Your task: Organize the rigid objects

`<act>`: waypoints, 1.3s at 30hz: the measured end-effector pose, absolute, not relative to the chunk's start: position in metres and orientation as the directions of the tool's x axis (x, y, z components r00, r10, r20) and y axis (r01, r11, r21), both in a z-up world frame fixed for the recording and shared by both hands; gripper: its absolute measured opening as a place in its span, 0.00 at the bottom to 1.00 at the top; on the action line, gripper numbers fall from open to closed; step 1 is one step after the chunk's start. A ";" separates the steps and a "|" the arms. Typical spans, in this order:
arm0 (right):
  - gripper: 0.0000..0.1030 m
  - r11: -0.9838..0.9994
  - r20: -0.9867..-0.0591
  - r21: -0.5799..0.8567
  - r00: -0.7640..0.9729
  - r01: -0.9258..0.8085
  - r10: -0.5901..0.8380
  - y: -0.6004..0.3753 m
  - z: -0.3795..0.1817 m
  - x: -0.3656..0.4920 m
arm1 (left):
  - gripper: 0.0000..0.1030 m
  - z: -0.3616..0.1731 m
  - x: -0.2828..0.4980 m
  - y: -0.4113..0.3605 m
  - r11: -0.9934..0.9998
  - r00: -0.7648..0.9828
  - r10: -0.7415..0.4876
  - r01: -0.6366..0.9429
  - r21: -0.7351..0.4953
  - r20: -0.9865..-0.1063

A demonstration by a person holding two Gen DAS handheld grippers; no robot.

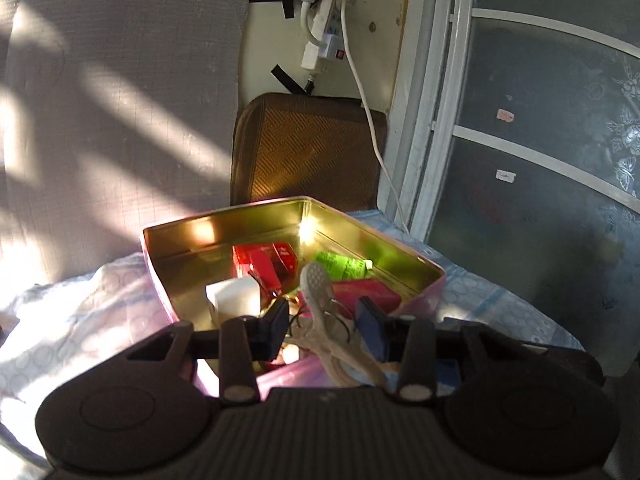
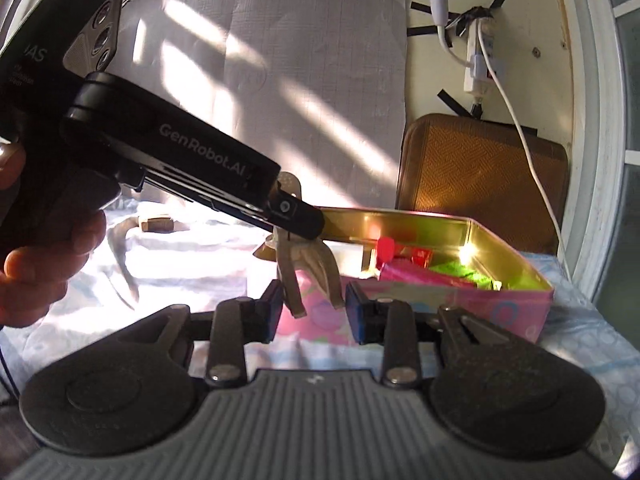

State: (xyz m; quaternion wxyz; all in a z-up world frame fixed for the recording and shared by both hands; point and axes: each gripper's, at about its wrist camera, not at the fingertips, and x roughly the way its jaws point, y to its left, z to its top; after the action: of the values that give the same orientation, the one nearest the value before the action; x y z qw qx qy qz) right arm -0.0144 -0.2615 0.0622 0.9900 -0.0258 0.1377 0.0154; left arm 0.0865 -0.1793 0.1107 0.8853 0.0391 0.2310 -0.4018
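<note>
While L tongs grip keychain, R tongs gape below.

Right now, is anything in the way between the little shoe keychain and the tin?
Nothing visible is. The left gripper holds the shoe keychain right by the open, lidless tin. Boxes fill its near part; the far-left floor is bare.
</note>
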 end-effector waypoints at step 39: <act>0.42 0.914 -0.344 0.361 0.937 0.186 -0.054 -0.324 0.054 -0.059 | 0.75 0.078 0.027 -0.174 0.847 0.762 -0.452 0.529 0.043 -0.464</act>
State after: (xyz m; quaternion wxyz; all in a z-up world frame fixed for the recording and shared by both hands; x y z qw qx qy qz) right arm -0.0590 -0.3242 0.0541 0.9641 0.1979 0.1658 -0.0622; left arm 0.0269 -0.1741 0.0783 0.9345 0.0862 0.2243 -0.2625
